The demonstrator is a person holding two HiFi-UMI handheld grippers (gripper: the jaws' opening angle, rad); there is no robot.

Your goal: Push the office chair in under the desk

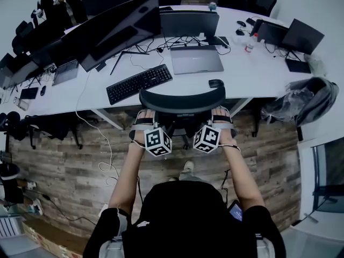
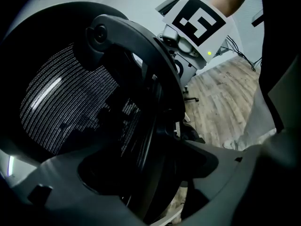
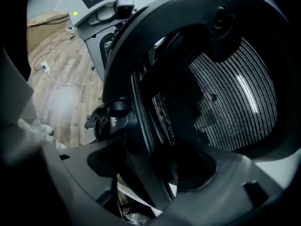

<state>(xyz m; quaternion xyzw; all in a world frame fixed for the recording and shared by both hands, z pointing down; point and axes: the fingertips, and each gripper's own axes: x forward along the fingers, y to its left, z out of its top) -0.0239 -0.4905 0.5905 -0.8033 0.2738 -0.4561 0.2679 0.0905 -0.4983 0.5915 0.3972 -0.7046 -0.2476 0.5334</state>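
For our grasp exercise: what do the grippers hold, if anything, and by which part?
The office chair: left gripper and right gripper each have jaws closed on the backrest's black rim, one on each side.

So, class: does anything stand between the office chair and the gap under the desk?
Nothing visible does. The office chair has its back at the edge of the desk, between the desk legs. The left tool and right tool grip its back frame. The space under the desk is hidden.
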